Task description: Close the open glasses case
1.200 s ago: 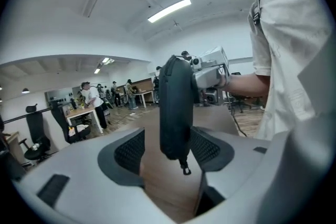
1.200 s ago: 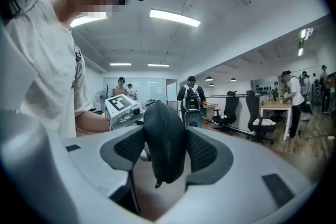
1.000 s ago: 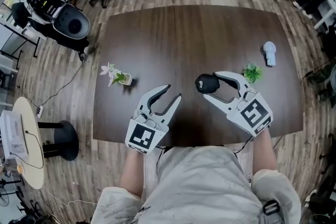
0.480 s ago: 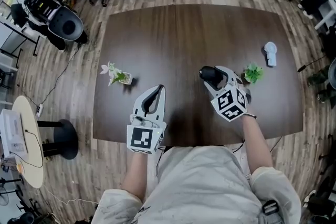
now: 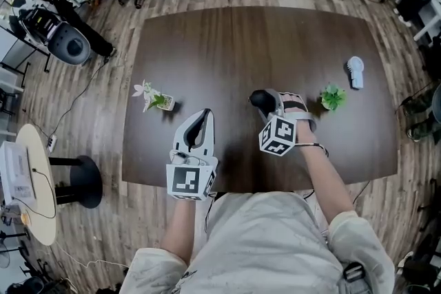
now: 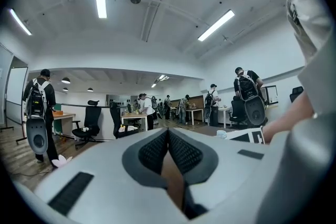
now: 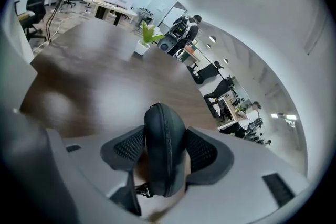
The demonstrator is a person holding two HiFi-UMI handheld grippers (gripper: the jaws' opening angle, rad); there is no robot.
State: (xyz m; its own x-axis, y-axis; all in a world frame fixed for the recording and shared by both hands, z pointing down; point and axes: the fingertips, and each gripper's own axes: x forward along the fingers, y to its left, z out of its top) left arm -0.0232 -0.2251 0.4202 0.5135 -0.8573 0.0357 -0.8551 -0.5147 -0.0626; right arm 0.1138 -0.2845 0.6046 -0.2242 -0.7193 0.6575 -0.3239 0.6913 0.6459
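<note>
1. While the right gripper (image 5: 271,107) grasps it, the glasses case (image 7: 164,136) stands edge-on between the fingers (image 7: 202,150), both ribbed pads pressed against its black shells. The shells meet along the zip seam.
2. Case, head view: only one rounded end shows past the gripper, over the middle of the dark desk (image 5: 227,45). The marker cube (image 5: 278,135) hides the rest. Whether the case touches the desk cannot be told.
3. Case, right gripper view: the lower end, with its small metal pull (image 7: 140,191), is partly lost behind the gripper's body.
4. Left gripper (image 5: 204,116): fingers clenched pad to pad, nothing between them. It is over the desk's near edge, apart from the case.
5. White-flowered sprig in a small pot (image 5: 153,98), left of both grippers. Green plant (image 5: 331,96), near the right gripper on its right.
6. Pale object (image 5: 353,70) towards the desk's right edge: too small to identify.
7. Left gripper view: office chairs and standing people far off, indistinct.
</note>
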